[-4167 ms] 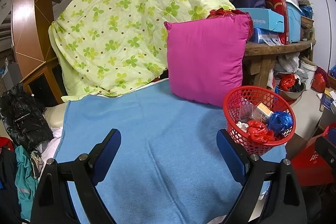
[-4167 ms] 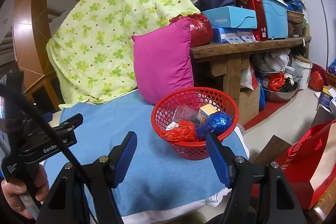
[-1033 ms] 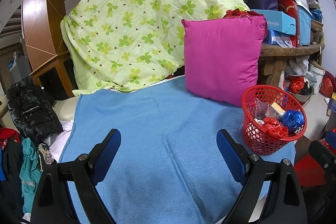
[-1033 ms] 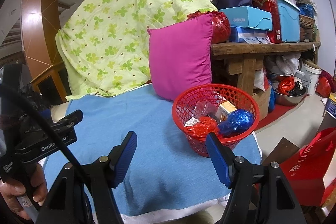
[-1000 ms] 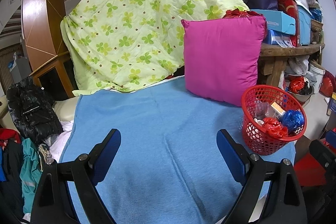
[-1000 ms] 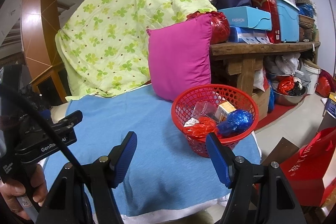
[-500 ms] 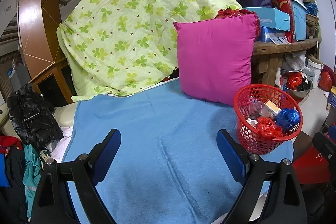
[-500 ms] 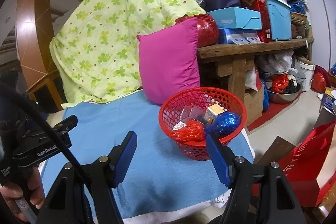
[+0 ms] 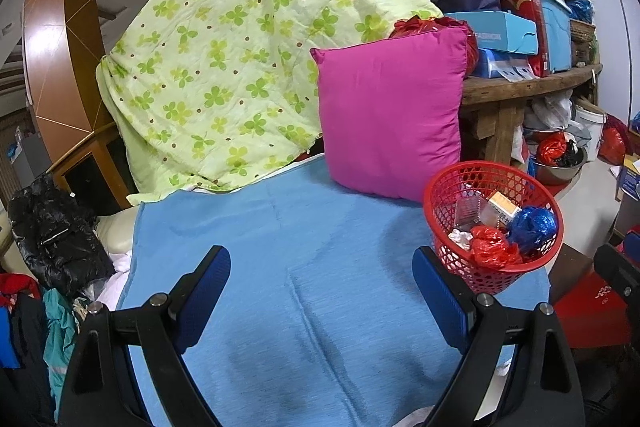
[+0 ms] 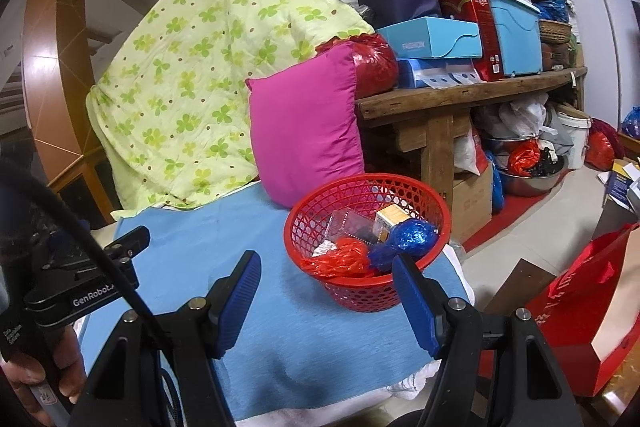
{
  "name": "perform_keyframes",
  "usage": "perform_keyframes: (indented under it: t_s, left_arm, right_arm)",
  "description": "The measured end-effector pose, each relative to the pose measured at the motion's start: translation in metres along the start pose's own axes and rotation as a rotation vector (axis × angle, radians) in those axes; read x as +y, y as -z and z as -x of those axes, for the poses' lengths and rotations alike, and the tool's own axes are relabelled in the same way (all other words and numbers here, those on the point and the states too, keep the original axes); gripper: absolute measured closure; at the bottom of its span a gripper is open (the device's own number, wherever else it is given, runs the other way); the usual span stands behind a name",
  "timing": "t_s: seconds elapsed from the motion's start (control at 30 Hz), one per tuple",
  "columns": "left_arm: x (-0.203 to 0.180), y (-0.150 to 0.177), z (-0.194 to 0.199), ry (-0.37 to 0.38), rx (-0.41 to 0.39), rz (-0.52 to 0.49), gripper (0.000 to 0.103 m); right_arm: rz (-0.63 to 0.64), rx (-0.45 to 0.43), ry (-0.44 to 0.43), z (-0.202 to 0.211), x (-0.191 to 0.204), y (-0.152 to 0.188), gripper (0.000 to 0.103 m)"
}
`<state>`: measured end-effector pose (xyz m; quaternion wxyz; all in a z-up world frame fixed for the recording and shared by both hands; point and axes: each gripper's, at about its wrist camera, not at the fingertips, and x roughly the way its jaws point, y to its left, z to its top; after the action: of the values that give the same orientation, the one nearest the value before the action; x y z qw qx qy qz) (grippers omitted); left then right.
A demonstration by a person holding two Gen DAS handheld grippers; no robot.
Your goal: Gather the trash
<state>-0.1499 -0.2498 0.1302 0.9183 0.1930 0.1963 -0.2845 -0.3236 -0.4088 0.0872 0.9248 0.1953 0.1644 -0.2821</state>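
A red mesh basket (image 9: pixel 444 203) (image 10: pixel 436 205) stands on the right end of a blue blanket (image 9: pixel 300 267) (image 10: pixel 280 307). Inside it lie a crumpled red bag (image 9: pixel 494 251) (image 10: pixel 340 261), a blue foil wad (image 9: pixel 532 225) (image 10: pixel 412 233), a small cardboard box (image 9: pixel 502 207) (image 10: pixel 390 217), a clear wrapper and white paper. My left gripper (image 9: pixel 322 281) hovers open over bare blanket, left of the basket, with nothing between its fingers. My right gripper (image 10: pixel 326 289) is open just in front of the basket, holding nothing. The left gripper's body and a hand (image 10: pixel 44 383) show at the right wrist view's left edge.
A magenta pillow (image 9: pixel 390 111) (image 10: pixel 306 135) leans behind the basket against a green clover quilt (image 9: pixel 240 67). A wooden bench (image 10: pixel 460 99) stacked with boxes stands to the right. A red paper bag (image 10: pixel 592 311) sits on the floor. Dark clothes (image 9: pixel 52 239) pile at the left.
Both views have swung a little, so the basket and pillow sit further left in the frames than a second ago. Both grippers stay open and empty.
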Motion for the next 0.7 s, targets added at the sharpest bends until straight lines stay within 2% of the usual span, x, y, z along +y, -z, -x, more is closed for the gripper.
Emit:
perform_keyframes:
  t_s: [0.7]
  left_arm:
    - [0.008,-0.004,0.0,0.054,-0.023,0.009,0.011]
  right_arm:
    - [0.044,-0.005,0.043,0.006,0.017,-0.003,0.031]
